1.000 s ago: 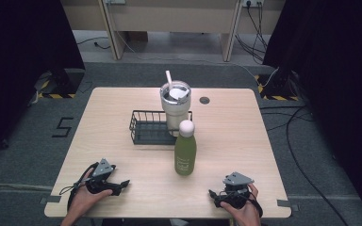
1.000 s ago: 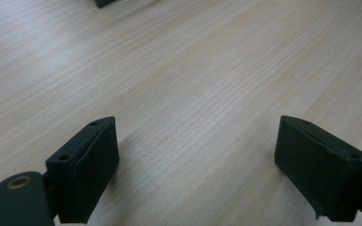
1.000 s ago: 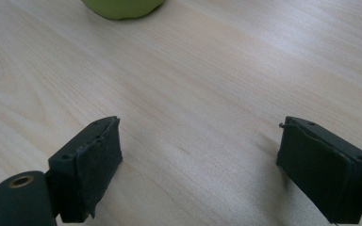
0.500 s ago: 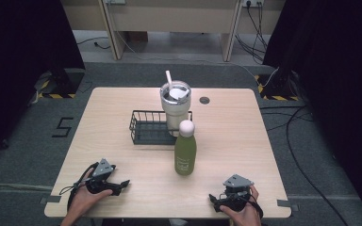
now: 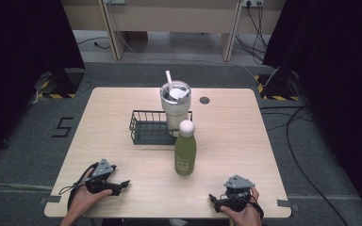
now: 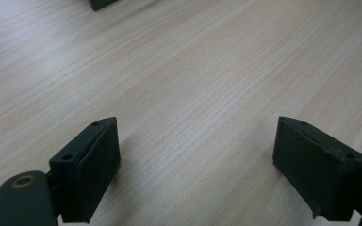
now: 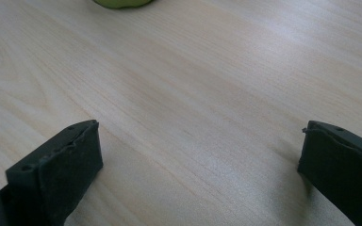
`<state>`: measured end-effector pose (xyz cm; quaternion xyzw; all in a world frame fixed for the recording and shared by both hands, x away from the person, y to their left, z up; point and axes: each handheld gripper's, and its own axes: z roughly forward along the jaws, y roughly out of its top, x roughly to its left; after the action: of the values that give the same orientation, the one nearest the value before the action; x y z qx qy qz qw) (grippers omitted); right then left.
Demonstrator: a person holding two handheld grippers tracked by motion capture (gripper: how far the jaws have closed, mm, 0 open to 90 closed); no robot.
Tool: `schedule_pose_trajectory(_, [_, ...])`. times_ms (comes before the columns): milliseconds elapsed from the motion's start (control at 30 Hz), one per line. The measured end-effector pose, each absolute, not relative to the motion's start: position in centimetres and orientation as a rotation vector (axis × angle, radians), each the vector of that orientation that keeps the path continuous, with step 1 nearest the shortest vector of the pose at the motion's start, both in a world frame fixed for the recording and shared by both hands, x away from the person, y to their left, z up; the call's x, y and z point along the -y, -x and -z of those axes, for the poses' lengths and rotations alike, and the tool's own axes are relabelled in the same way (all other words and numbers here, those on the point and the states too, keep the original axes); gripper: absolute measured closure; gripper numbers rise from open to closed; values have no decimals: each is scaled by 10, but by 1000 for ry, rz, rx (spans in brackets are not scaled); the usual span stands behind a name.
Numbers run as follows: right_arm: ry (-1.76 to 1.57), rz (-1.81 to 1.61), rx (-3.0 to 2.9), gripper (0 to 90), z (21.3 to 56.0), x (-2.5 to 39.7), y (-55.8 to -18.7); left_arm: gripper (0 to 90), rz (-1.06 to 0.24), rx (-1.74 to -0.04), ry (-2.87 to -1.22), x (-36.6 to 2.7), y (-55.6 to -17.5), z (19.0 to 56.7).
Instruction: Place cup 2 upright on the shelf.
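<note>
Jaws apart on both, nothing between. Left hand-held gripper (image 5: pixel 120 184) low on tabletop (image 5: pixel 245 141); right hand-held gripper (image 5: pixel 217 200) likewise. Green bottle (image 5: pixel 185 148) upright ahead of right hand-held gripper, near; base edge alone in right gripper view, whole bottle, wire basket (image 5: pixel 146 129) and tumbler (image 5: pixel 175 106) from high view.

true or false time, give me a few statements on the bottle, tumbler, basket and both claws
1. The green bottle stands upright on the table. True.
2. The tumbler has no straw. False: a white straw rises from its lid.
3. The left claw is open, holding nothing. True.
4. The right claw grips the bottle. False: it is open, apart from the bottle, near the table's front edge.
5. The wire basket lies on the floor. False: it sits on the table beside the tumbler.
</note>
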<state>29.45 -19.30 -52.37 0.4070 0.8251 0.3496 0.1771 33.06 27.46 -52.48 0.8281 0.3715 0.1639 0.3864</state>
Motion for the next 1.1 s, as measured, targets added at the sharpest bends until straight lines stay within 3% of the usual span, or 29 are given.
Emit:
schedule_pose_trajectory(633, [-1154,-992,-2333,3,524,193,-295,150,-349,-834,-1909,-252,-326,512])
schedule_pose_trajectory(1100, [-1152,-994,-2331,3,524,193,-295,150,-332,-749,-1890,-229,-337,506])
